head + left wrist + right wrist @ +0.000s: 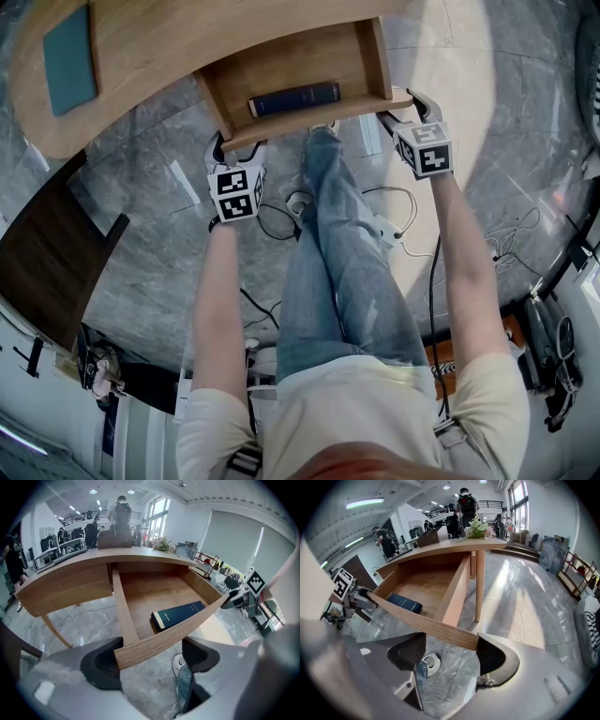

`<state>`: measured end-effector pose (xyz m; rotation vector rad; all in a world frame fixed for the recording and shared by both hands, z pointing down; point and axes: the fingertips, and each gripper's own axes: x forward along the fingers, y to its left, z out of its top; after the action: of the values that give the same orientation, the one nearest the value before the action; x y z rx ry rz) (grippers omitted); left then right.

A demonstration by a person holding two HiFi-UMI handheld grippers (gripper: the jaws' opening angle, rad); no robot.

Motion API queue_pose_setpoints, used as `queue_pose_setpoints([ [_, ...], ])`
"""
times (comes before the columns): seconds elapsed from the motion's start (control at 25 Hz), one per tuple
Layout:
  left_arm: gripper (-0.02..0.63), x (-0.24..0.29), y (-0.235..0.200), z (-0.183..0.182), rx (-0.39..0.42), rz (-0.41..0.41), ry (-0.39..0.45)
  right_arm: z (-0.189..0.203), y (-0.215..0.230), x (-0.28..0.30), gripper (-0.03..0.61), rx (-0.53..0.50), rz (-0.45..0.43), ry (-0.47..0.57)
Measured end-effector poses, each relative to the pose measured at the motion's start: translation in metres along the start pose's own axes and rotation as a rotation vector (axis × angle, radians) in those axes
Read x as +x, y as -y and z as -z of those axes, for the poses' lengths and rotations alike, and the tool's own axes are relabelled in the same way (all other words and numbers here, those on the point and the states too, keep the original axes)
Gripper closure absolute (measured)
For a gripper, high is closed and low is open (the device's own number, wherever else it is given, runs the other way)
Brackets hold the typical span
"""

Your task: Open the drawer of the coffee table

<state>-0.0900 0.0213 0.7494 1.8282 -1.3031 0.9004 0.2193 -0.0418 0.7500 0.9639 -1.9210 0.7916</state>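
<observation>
The wooden coffee table [150, 47] has its drawer [319, 117] pulled out, with a dark blue book [293, 98] lying inside. My left gripper [236, 145] is at the left end of the drawer front and my right gripper [408, 105] at the right end. In the left gripper view the front board [159, 639] runs across the wide jaws of the left gripper [150, 658], its end against the left pad. In the right gripper view the board [426, 625] ends at the right pad of the right gripper [450, 653]. Neither pair of jaws clamps the board.
A teal book [70, 56] lies on the table top. The person's legs [337, 244] stand between the grippers, over a grey marble floor with cables [394, 220]. A dark wooden panel [52, 253] is at the left. A table leg [479, 585] stands beside the drawer.
</observation>
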Motion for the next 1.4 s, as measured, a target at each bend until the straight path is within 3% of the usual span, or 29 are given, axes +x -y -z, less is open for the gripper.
queue_pose_setpoints([
  [0.76,0.216,0.008,0.010,0.047,0.005,0.012,-0.082,0.048,-0.011,0.011,0.239,0.023,0.017,-0.071],
  [1.4,0.216,0.018,0.010,0.055,0.022,0.003,-0.120,0.057,-0.007,0.019,0.238,0.022,0.054,-0.100],
])
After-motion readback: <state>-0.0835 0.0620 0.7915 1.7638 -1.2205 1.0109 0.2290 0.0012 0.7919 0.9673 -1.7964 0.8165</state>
